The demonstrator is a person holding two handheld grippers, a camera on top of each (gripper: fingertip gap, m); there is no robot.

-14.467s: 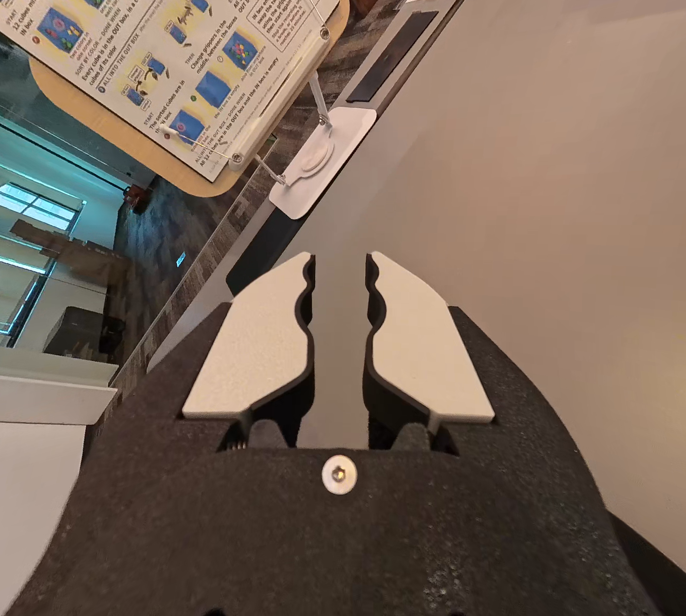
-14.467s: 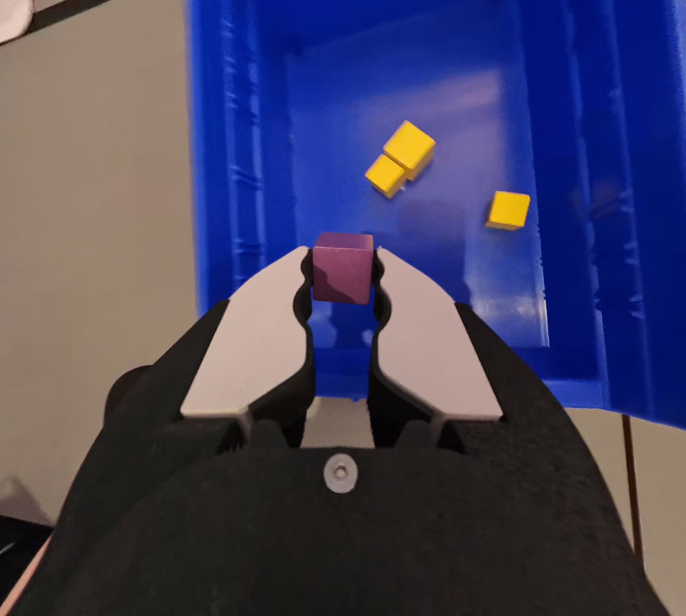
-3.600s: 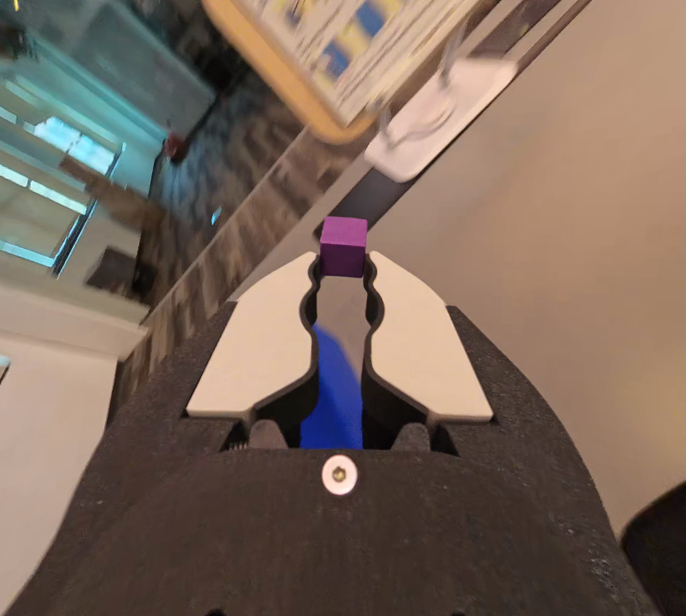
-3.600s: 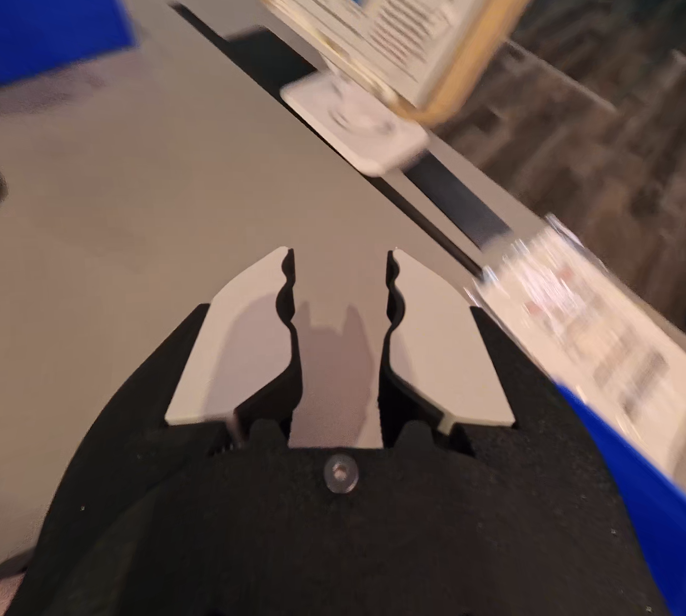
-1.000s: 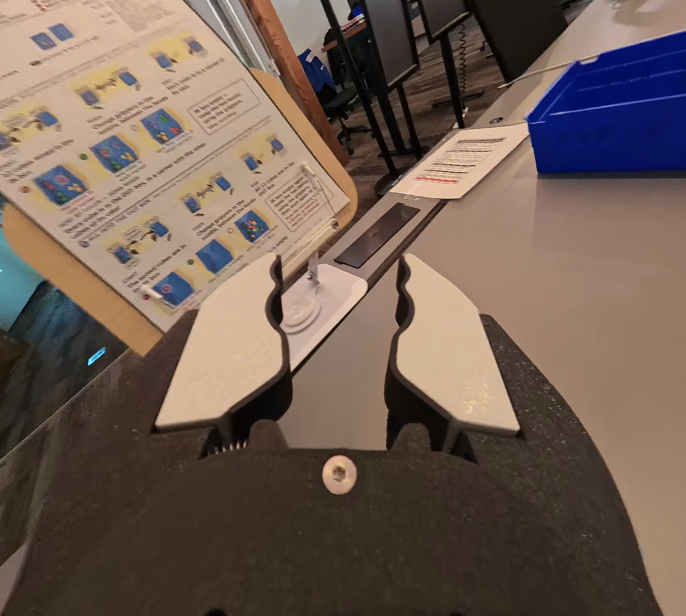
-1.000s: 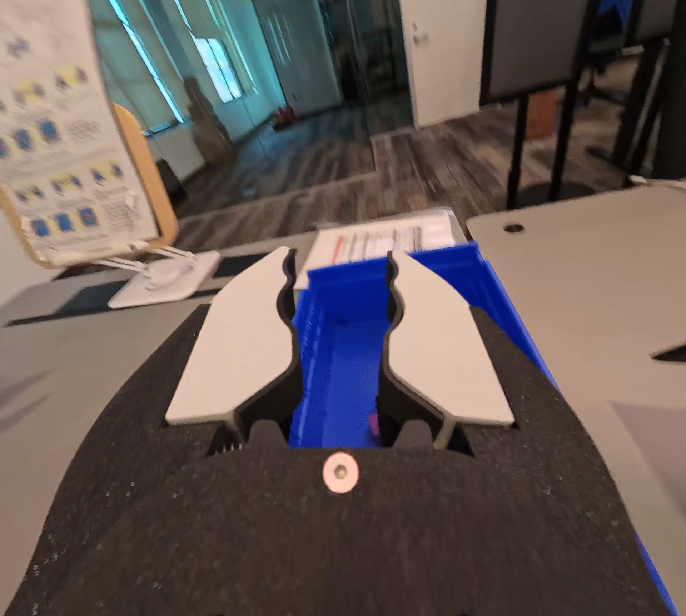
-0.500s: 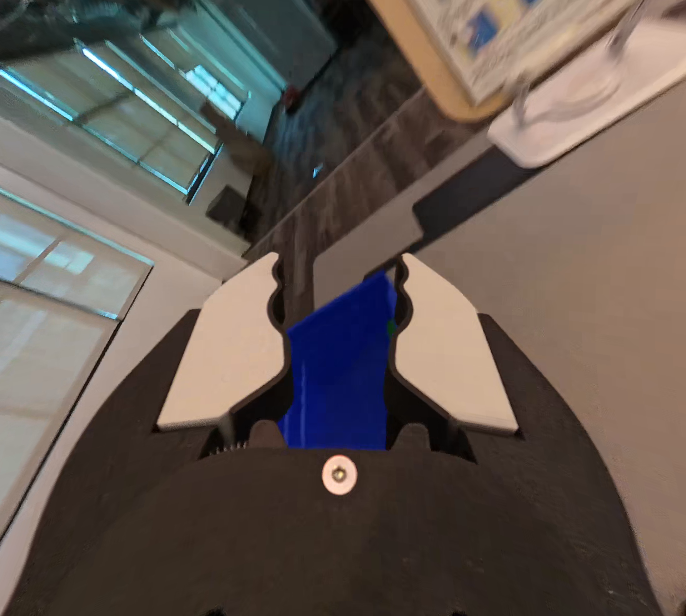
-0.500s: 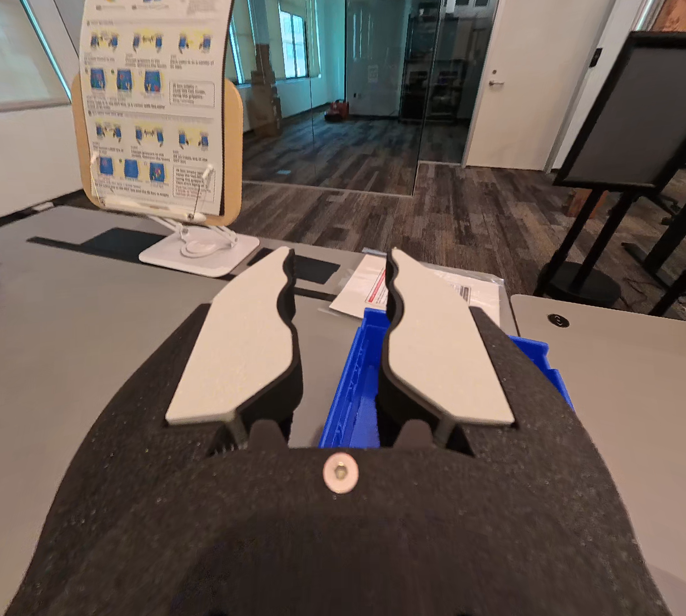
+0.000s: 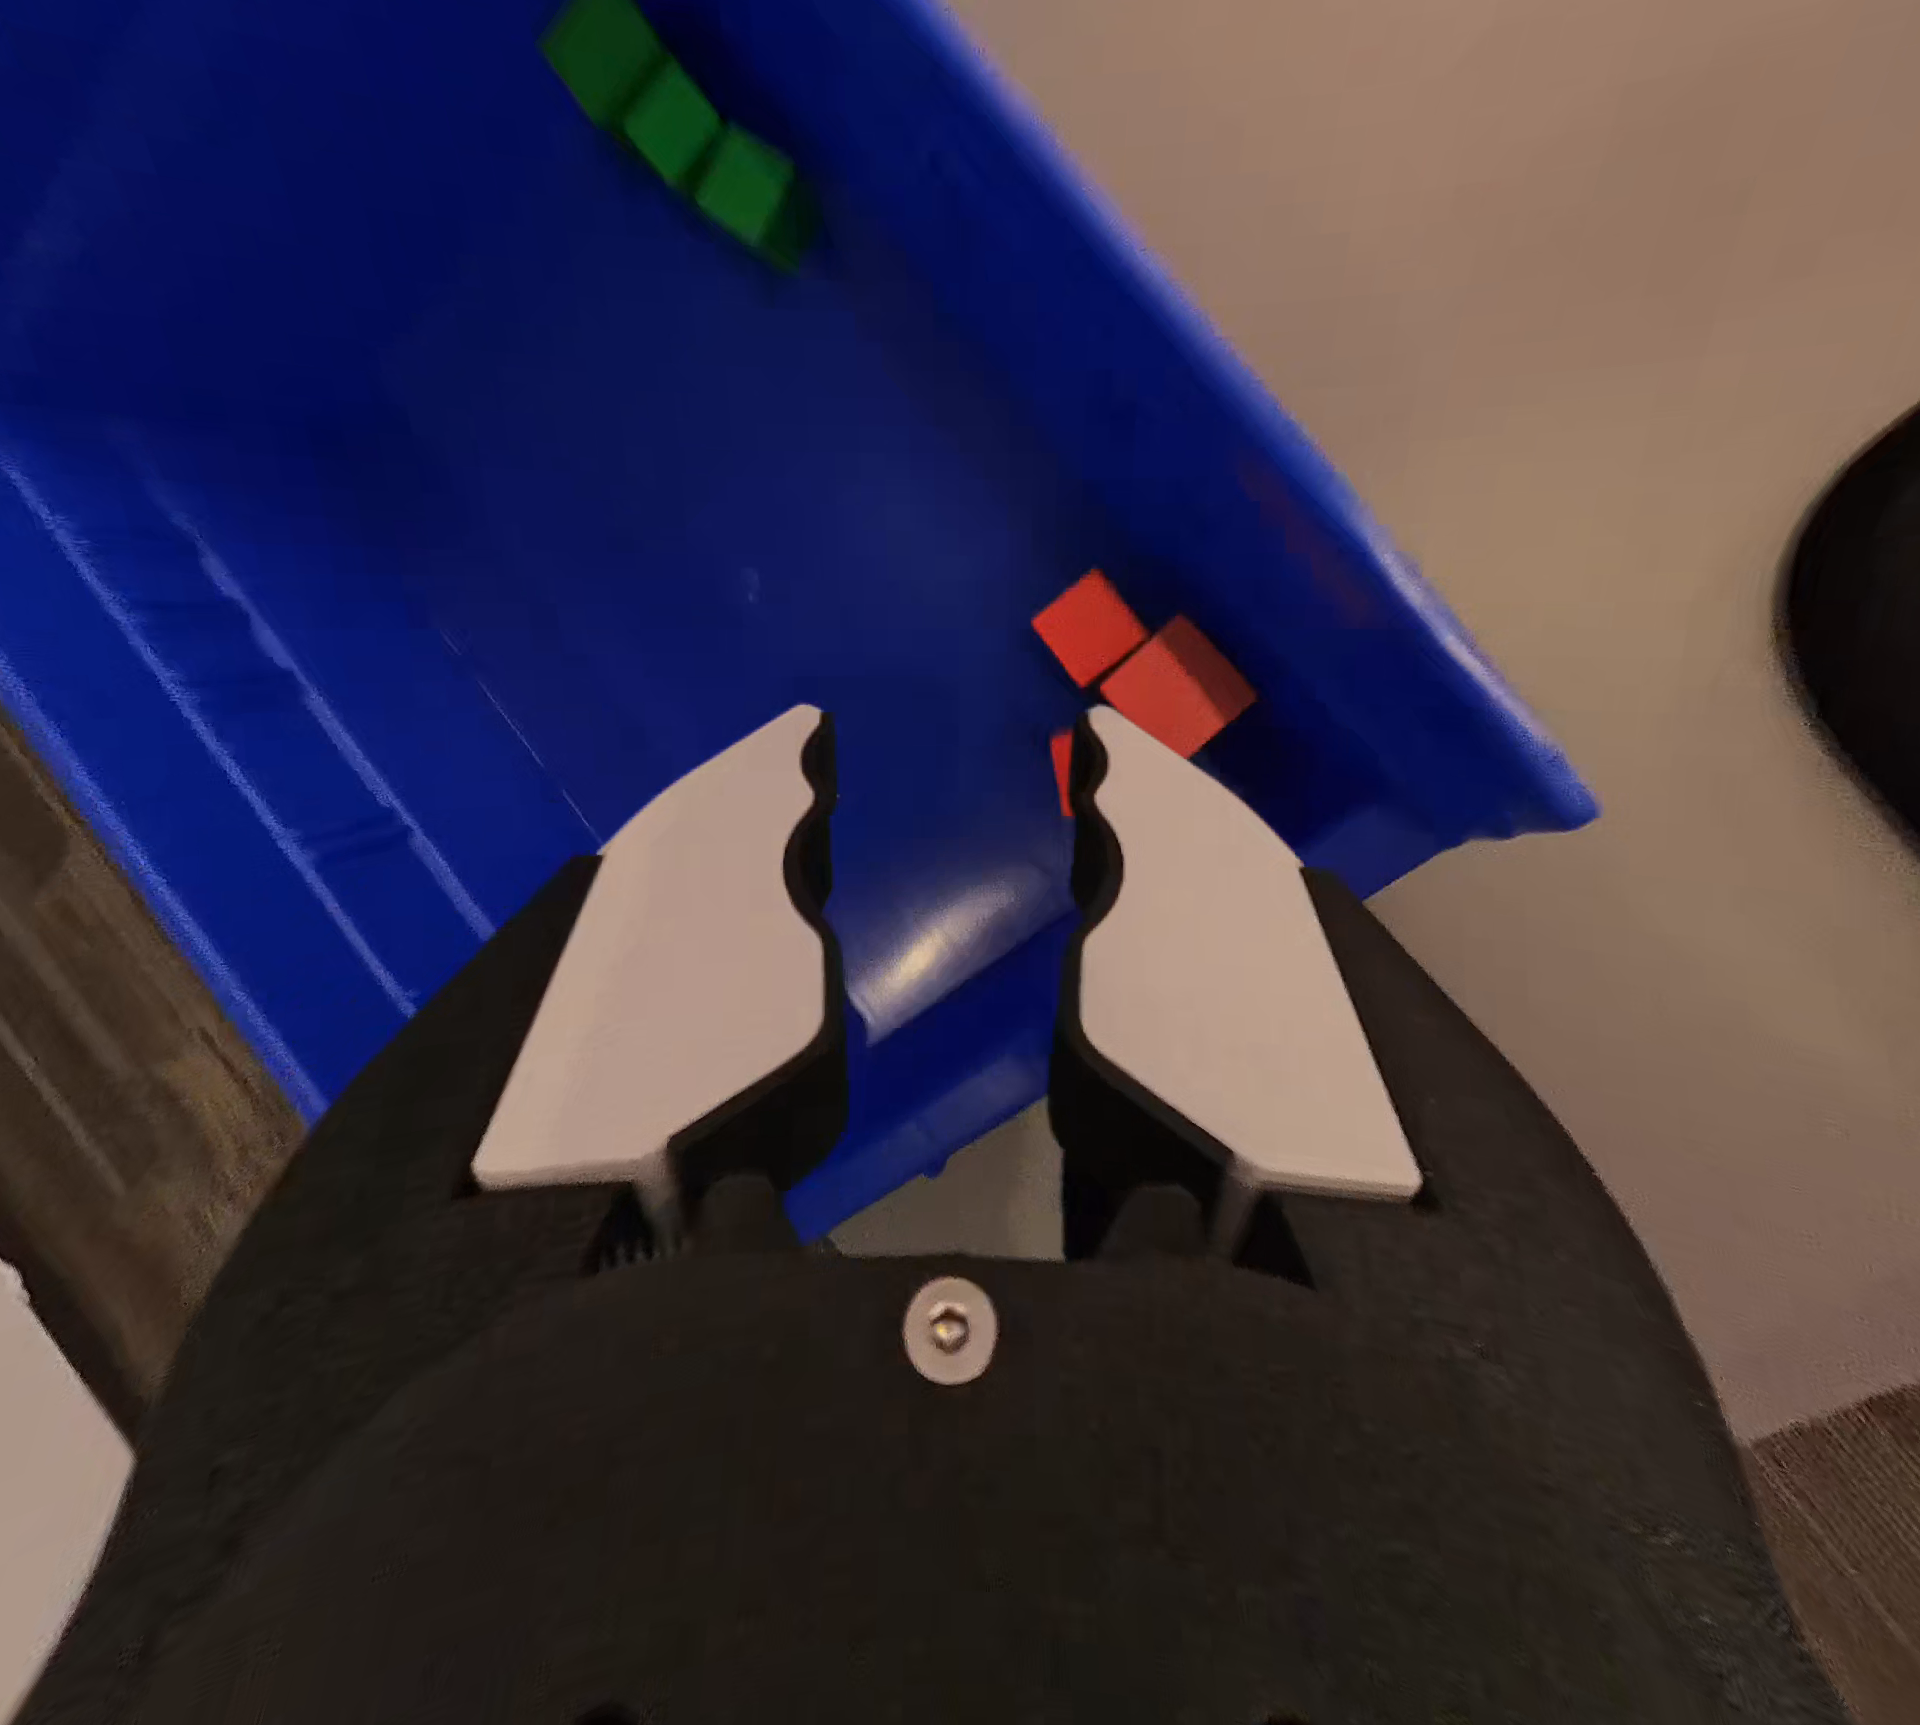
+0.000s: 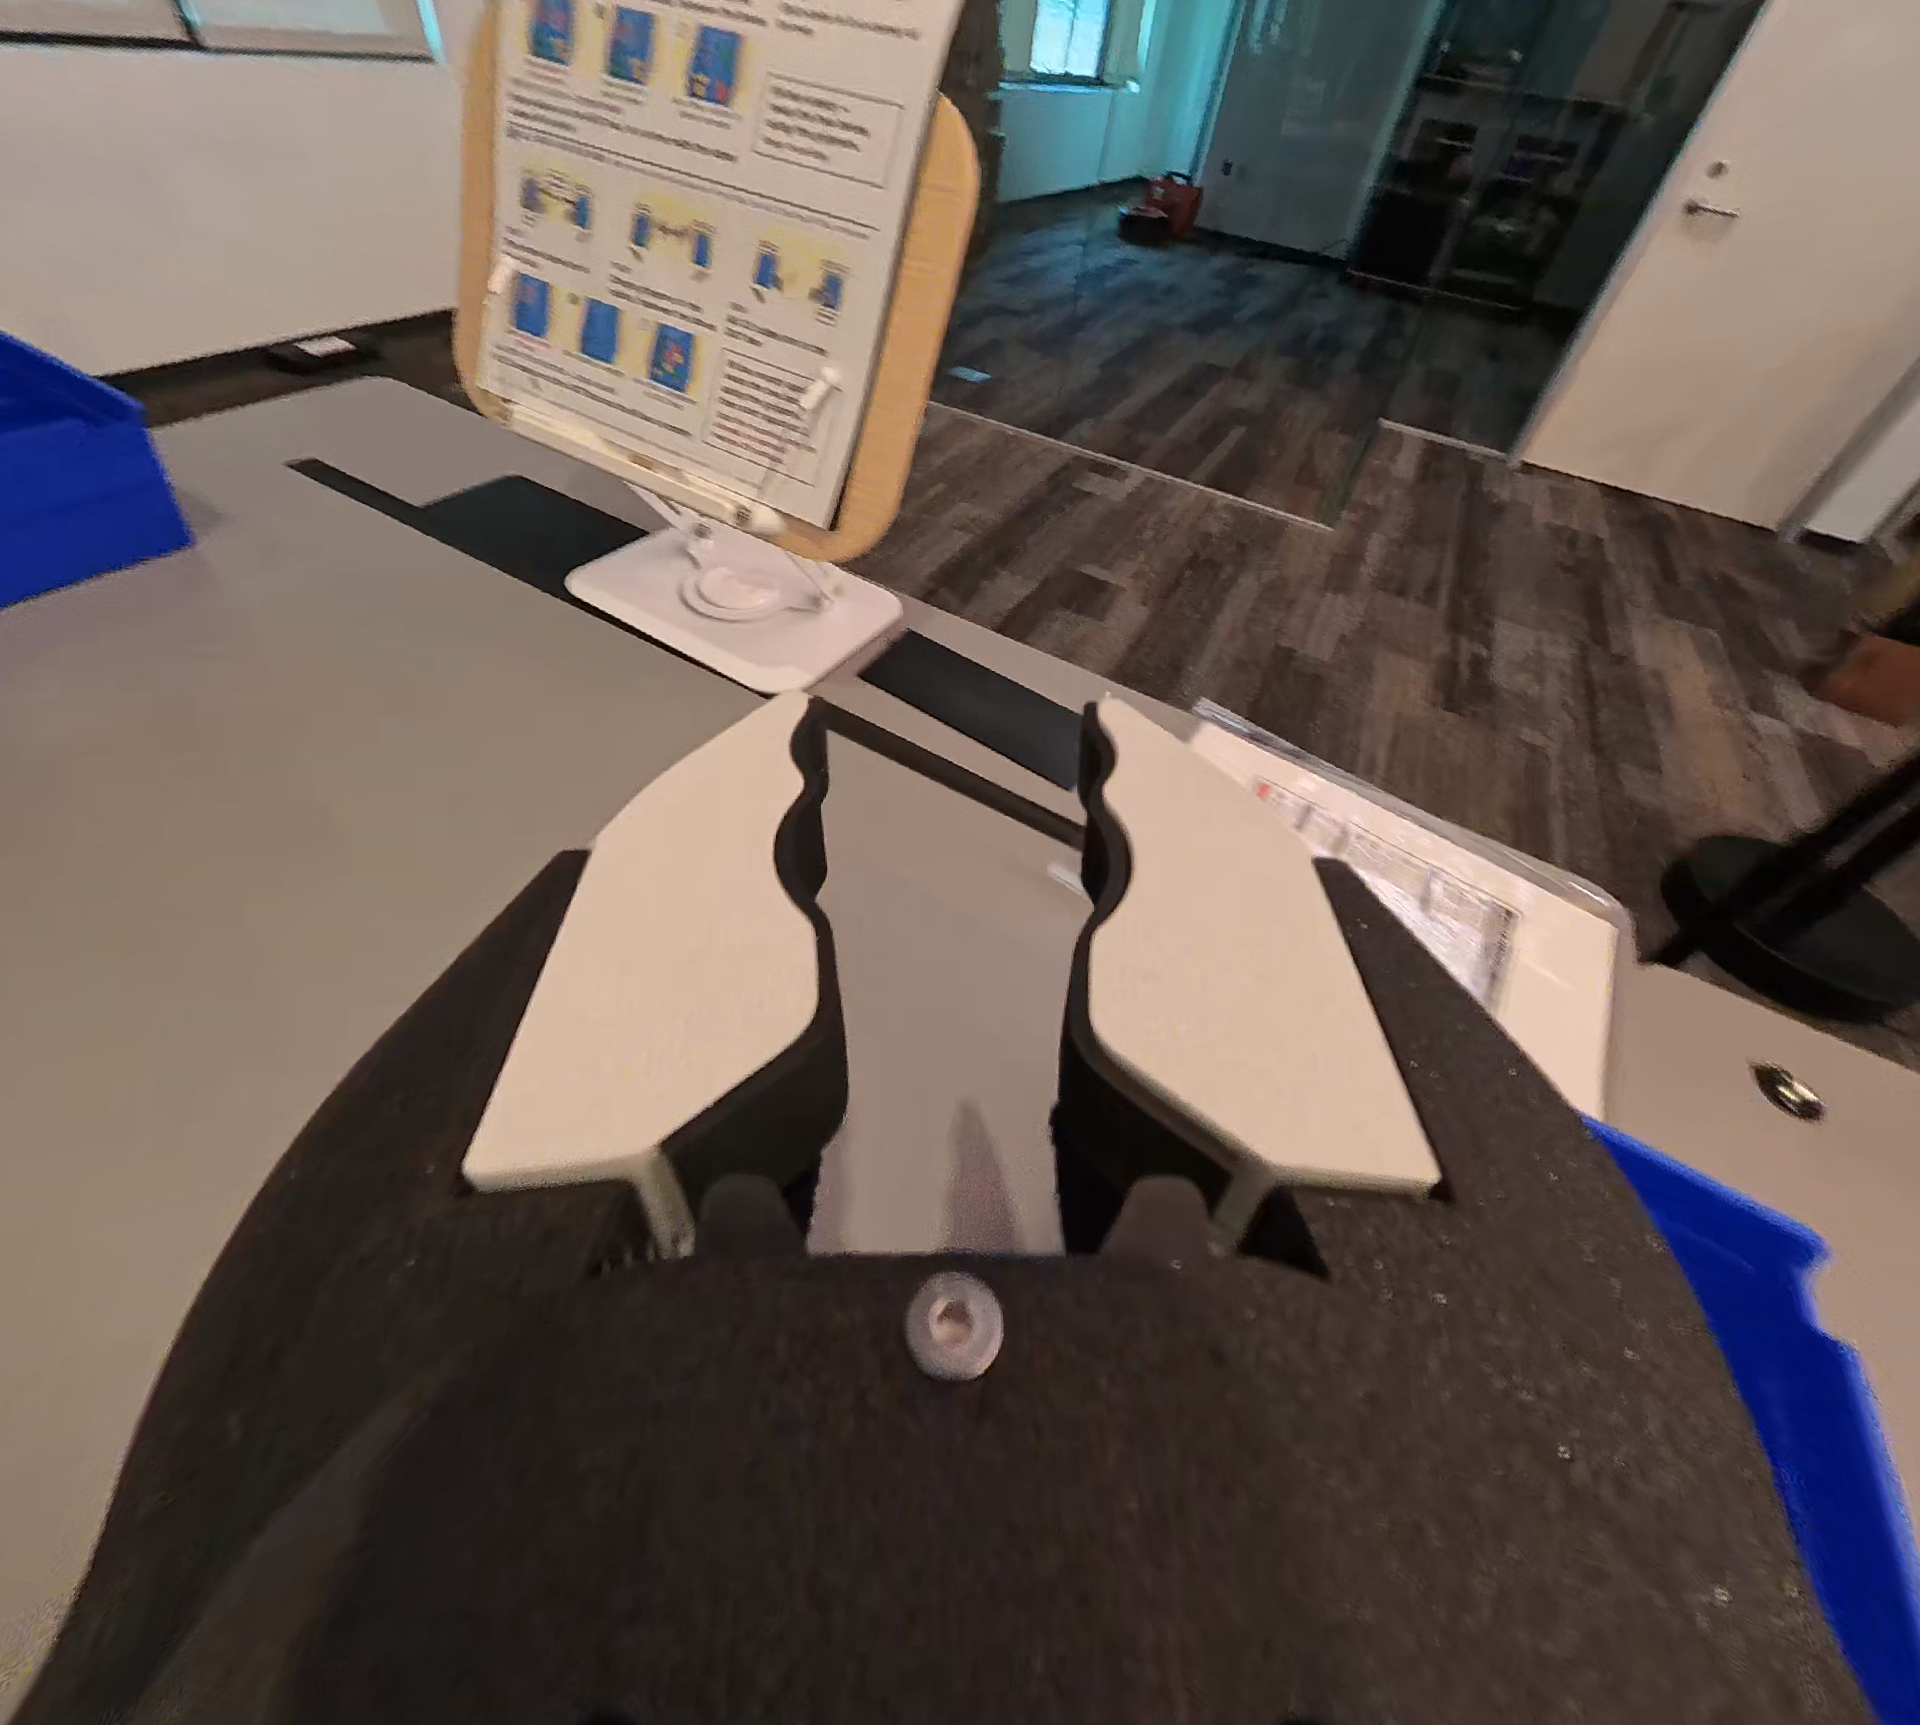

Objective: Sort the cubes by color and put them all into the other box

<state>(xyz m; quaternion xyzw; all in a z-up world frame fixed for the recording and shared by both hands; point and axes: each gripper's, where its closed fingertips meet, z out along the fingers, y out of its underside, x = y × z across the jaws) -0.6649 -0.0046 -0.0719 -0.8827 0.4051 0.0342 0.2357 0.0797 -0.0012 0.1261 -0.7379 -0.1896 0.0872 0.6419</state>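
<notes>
Three small green wooden cubes [image 9: 675,117] touch in a row and three small red wooden cubes [image 9: 1138,667] cluster in the near corner of the blue plastic box [image 9: 416,449] on the grey desk [image 9: 1507,221], grouped by colour as the sorting asks. I hold my left hand-held gripper [image 9: 951,725] above the box, its jaws apart and empty, I judge to reach a red cube. My right hand-held gripper [image 10: 945,719] waits, jaws apart and empty, over bare desk, facing a standing instruction sheet [image 10: 727,148].

Printed stuff only turns up in the right wrist view: an instruction sheet [image 10: 717,148] with small pictures and text blocks, clipped on a white stand [image 10: 738,610], and a printed paper [image 10: 1392,875] flat on the surface [image 10: 260,792]. Both are too blurry to read.
</notes>
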